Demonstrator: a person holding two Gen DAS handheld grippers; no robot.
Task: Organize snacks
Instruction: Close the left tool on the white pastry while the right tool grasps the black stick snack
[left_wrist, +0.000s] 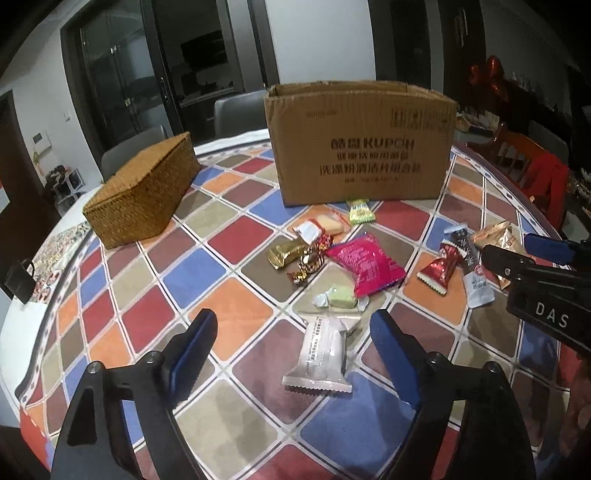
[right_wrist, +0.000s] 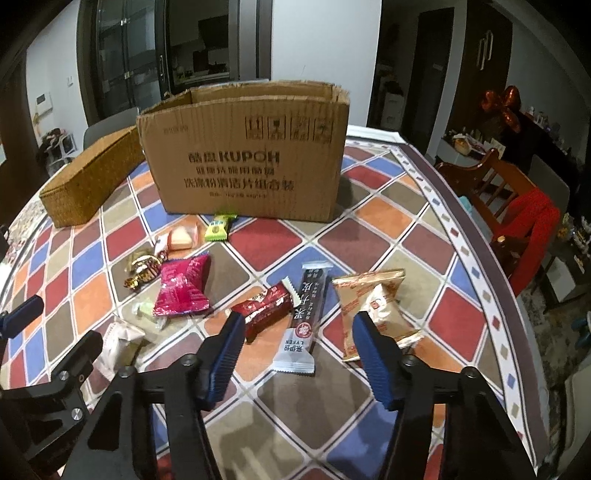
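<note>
Hand-held gripper left (left_wrist: 291, 343) open over white snack packet (left_wrist: 321, 354) at desk's 6 o'clock, right hand-held gripper (right_wrist: 299, 332) open over dark bar (right_wrist: 304, 317); straddle each fully, then pinch mid-body.

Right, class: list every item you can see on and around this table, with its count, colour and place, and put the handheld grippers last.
Cardboard box: one, brown, open top, back centre of table.
Wicker box: one, tan, lidded, left of cardboard box.
Pink packet: one, magenta, middle of table.
White packet: one, silver-white, between left gripper's fingers, untouched.
Dark bar: one, brown and white, ahead of right gripper.
Red packet: one, left of dark bar.
Beige packet: one, right of dark bar.
Tablecloth: one, multicoloured checks.
Left gripper: blue pads, open.
Right gripper: blue pads, open.
</note>
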